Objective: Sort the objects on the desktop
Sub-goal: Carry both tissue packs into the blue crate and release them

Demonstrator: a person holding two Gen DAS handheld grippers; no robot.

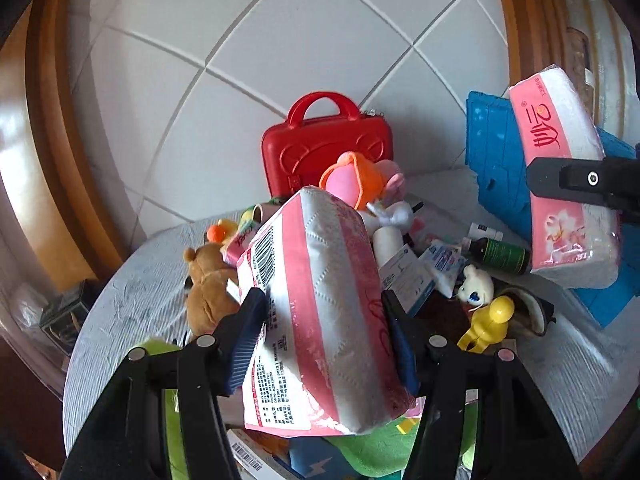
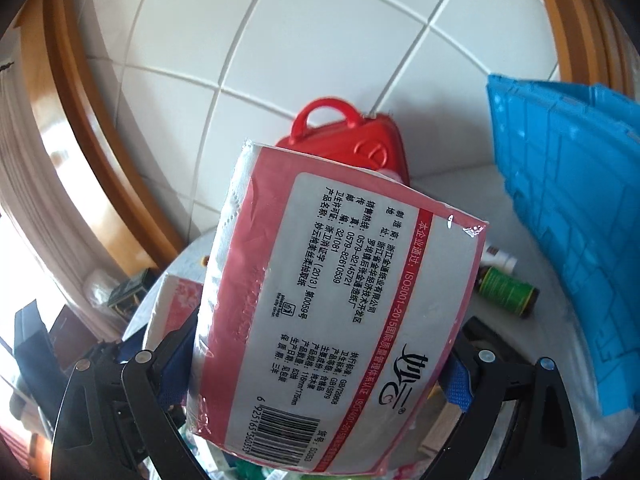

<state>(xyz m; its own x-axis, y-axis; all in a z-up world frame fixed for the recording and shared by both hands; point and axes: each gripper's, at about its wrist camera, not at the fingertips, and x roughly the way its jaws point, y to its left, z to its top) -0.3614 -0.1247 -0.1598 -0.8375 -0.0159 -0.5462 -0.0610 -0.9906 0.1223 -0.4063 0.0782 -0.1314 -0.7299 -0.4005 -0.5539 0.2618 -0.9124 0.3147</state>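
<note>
Above the cluttered table [image 1: 132, 300] | left gripper [image 1: 324, 344] jaws clamp pink-white tissue pack [image 1: 320, 300] | right gripper [image 2: 320, 364] jaws clamp second tissue pack [image 2: 320, 300]

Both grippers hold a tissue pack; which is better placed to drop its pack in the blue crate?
Right: its gripper holds a pink tissue pack against the blue plastic crate; the left gripper hovers over the clutter.
</note>
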